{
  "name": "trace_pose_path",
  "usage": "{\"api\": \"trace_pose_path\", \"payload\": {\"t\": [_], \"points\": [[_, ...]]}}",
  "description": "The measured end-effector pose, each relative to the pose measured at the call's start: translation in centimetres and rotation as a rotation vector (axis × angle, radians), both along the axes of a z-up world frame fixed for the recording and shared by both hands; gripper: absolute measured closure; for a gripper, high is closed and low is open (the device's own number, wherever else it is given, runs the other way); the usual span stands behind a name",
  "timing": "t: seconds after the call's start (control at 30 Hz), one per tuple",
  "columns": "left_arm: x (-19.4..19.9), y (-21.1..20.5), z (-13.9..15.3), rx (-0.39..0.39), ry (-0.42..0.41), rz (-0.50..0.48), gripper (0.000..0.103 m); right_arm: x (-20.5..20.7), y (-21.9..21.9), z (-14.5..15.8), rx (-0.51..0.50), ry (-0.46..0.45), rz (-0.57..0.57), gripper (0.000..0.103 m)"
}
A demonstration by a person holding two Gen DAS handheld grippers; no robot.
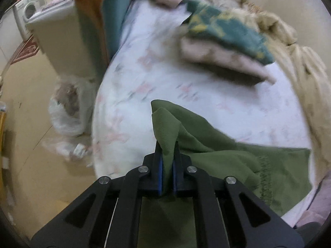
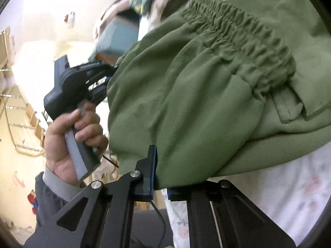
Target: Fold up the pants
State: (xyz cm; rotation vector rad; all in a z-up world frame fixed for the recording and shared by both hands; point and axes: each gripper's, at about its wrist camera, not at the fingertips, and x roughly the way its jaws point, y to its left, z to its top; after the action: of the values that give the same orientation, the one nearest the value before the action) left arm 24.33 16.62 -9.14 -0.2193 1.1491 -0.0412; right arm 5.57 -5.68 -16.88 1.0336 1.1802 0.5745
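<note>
The olive green pants [image 1: 227, 153] lie partly on a white floral bed sheet [image 1: 165, 78]. My left gripper [image 1: 167, 155] is shut on a fold of the pants' cloth, which stands up between the blue pads. In the right wrist view the pants [image 2: 196, 103] fill the frame, with the elastic waistband [image 2: 244, 39] at the upper right. My right gripper [image 2: 160, 177] is shut on the pants' lower edge; its right finger is hidden under the cloth. The left hand and its black gripper body [image 2: 76, 82] show at the left, beside the pants.
A pile of folded clothes, pink and teal-yellow [image 1: 225, 41], lies on the far part of the bed. A beige quilt [image 1: 300, 66] runs along the right. A plastic bag [image 1: 66, 111] sits on the floor at the bed's left edge, by a white cabinet [image 1: 62, 41].
</note>
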Motion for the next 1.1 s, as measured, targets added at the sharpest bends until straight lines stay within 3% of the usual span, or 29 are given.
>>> {"api": "trace_pose_path", "payload": {"t": [0.1,0.13,0.17,0.3,0.47,0.6,0.83,0.9,0.97,1.1], "points": [[-0.1,1.0,-3.0,0.024,0.059,0.035,0.086,-0.2,0.6,-2.8,-0.034,0.108,0.033,0.08],[-0.1,1.0,-3.5,0.058,0.062,0.044,0.077,-0.5,0.5,-3.5,-0.041,0.148,0.035,0.058],[-0.3,1.1,-3.7,0.094,0.061,0.051,0.072,-0.7,0.2,-3.8,-0.019,0.162,0.027,0.055],[-1.2,1.7,-2.0,0.184,0.022,0.074,0.034,-0.9,-1.3,-1.9,-0.046,0.143,0.07,0.054],[-2.5,0.2,2.9,0.145,-0.102,0.114,0.028,-1.9,-6.6,2.4,-0.078,0.082,0.054,0.054],[-3.9,-4.4,5.8,0.149,-0.202,0.025,0.02,-1.5,-14.2,6.5,-0.186,0.003,-0.054,0.051],[-6.1,-12.5,7.8,0.11,-0.246,-0.118,0.02,-2.5,-29.1,8.8,-0.322,-0.035,-0.324,0.047],[-6.1,-14.1,8.2,0.093,-0.249,-0.131,0.02,-3.3,-33.9,9.5,-0.366,-0.033,-0.445,0.041],[-6.5,-15.9,8.4,0.082,-0.255,-0.148,0.02,-4.1,-37.3,10.1,-0.422,-0.02,-0.568,0.027],[-7.2,-19.4,7.7,0.075,-0.262,-0.2,0.02,-5.9,-44.0,8.8,-0.521,0.106,-0.752,0.027]]}}
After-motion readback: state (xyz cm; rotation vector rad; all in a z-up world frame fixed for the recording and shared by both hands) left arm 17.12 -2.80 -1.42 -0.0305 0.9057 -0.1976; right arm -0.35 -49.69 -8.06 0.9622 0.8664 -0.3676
